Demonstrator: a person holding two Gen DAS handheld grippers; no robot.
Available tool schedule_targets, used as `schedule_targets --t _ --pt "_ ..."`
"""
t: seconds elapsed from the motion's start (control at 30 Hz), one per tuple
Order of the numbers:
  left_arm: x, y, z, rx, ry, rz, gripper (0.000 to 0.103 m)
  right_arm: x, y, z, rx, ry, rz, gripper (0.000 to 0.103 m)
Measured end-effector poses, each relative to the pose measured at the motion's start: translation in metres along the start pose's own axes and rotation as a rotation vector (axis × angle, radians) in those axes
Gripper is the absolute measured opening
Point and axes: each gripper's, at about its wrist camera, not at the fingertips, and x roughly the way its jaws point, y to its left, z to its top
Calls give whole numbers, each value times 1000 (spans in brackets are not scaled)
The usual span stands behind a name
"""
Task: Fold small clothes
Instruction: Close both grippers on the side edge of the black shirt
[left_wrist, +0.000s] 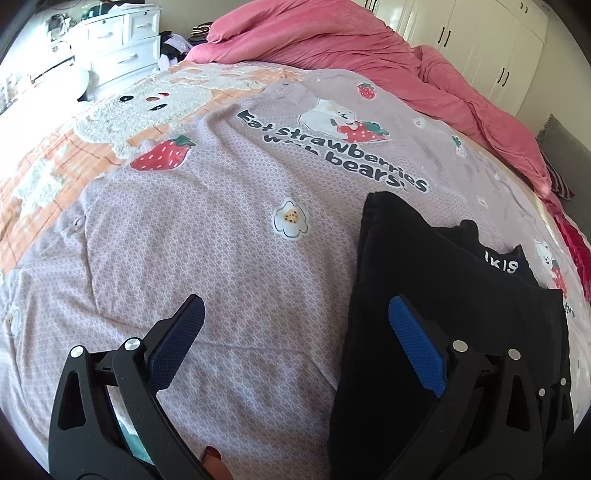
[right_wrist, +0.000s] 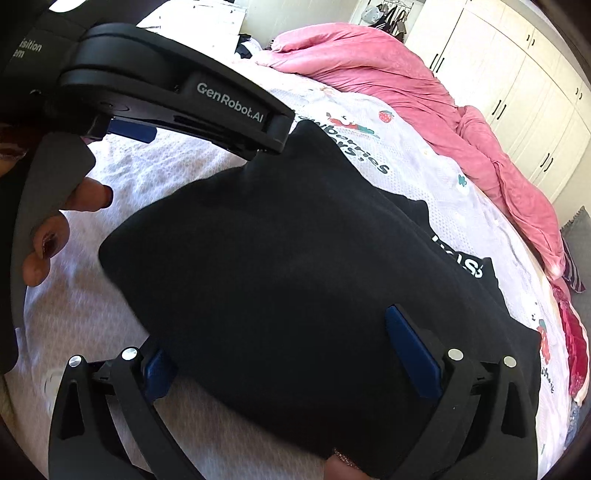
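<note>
A black garment (left_wrist: 436, 280) with white lettering lies folded on the bed's patterned cover, at the right of the left wrist view and filling the middle of the right wrist view (right_wrist: 295, 280). My left gripper (left_wrist: 295, 314) is open, its right finger over the garment's left edge and its left finger over bare cover. My right gripper (right_wrist: 280, 343) is open wide above the garment, holding nothing. The left gripper's body (right_wrist: 177, 92) shows at the upper left of the right wrist view, held by a hand.
The bed cover (left_wrist: 207, 236) has strawberry and bear prints. A bunched pink duvet (left_wrist: 332, 40) lies along the far side. A white dresser (left_wrist: 118, 40) stands far left. White wardrobes (right_wrist: 517, 85) line the right wall. Red cloth (right_wrist: 576, 343) lies at the bed's right edge.
</note>
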Motion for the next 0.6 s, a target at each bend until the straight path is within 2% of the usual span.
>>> schedule_targets --t 0.2,0.33,0.37,0.4,0.47,0.53,0.57,0.6 --pt "4 0 9 13 -3 17 93 12 4 9 -4 -2 -37 99" --pt "7 -1 11 13 3 16 94 6 4 12 -8 -47 -78 97" --pt "7 -1 11 14 6 15 94 0 2 11 -2 -78 -94 93" --pt "7 -1 11 13 11 11 93 -4 -1 10 2 -100 -89 80" --pt "7 -2 11 8 14 1 94 -13 -6 7 20 -126 -70 69" --pt "6 -3 12 4 18 -7 94 -20 -10 4 31 -147 -54 52" --pt "5 -5 13 5 20 -13 94 -24 -12 1 35 -158 -35 37" --pt "4 -6 13 5 24 -21 94 -27 -13 -1 39 -163 -26 27"
